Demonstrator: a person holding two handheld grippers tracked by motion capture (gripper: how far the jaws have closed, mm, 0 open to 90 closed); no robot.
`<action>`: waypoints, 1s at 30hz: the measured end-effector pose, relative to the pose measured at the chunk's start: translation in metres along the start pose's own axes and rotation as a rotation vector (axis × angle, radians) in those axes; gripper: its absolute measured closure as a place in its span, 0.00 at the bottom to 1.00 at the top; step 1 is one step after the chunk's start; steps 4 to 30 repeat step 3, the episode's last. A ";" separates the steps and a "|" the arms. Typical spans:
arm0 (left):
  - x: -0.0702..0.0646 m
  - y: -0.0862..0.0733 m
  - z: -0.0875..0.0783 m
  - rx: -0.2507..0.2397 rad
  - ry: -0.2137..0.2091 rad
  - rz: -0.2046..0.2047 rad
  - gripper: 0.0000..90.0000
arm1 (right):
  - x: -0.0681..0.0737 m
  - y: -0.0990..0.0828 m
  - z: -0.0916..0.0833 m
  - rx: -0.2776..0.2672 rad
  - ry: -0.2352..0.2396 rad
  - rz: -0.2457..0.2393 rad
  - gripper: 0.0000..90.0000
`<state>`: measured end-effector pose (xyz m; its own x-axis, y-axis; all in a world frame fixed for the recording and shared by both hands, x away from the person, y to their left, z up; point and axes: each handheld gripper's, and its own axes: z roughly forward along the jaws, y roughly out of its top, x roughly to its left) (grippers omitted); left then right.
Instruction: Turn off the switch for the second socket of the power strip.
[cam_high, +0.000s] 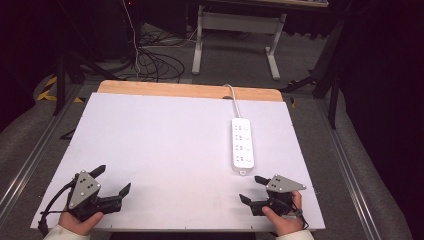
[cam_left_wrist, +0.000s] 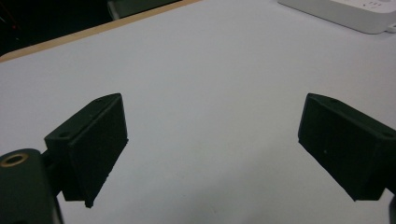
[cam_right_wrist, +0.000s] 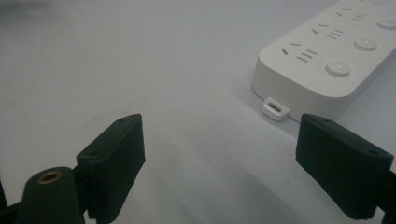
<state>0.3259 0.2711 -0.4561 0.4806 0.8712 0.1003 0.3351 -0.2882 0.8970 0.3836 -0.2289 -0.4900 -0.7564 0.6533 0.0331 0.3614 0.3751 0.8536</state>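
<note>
A white plastic four-socket power strip (cam_high: 242, 145) lies flat on the white table (cam_high: 165, 150), on its right half, long axis running away from the person, with its white cable (cam_high: 233, 97) leaving the far end and passing over the table's bare wooden far edge. Just beside the strip's near end rests the right tool (cam_high: 254, 189), held in the person's right hand (cam_high: 283, 220); its two black jaws stand wide apart with nothing between them and touch nothing but sit over the table surface. At the near left corner of the table, well apart from the strip, the left tool (cam_high: 112, 180) is held in the left hand (cam_high: 80, 222), its jaws likewise spread wide and empty. The right gripper view brings out what the high view cannot: the strip's round switch buttons (cam_right_wrist: 337, 68) beside each socket and a small slotted tab (cam_right_wrist: 275, 108) jutting from its near end, close to the right-hand jaw. The left gripper view catches the strip (cam_left_wrist: 345, 11) far off at the upper right corner, across bare table.
</note>
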 end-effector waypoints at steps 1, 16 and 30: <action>0.000 0.000 0.000 -0.003 -0.007 -0.002 0.10 | 0.000 0.000 0.000 0.001 0.001 0.004 0.18; 0.001 0.000 0.000 -0.010 -0.014 -0.005 0.10 | -0.002 -0.001 -0.001 -0.007 0.007 0.017 0.18; 0.001 0.000 0.000 -0.010 -0.014 -0.005 0.10 | -0.002 -0.001 -0.001 -0.007 0.007 0.017 0.18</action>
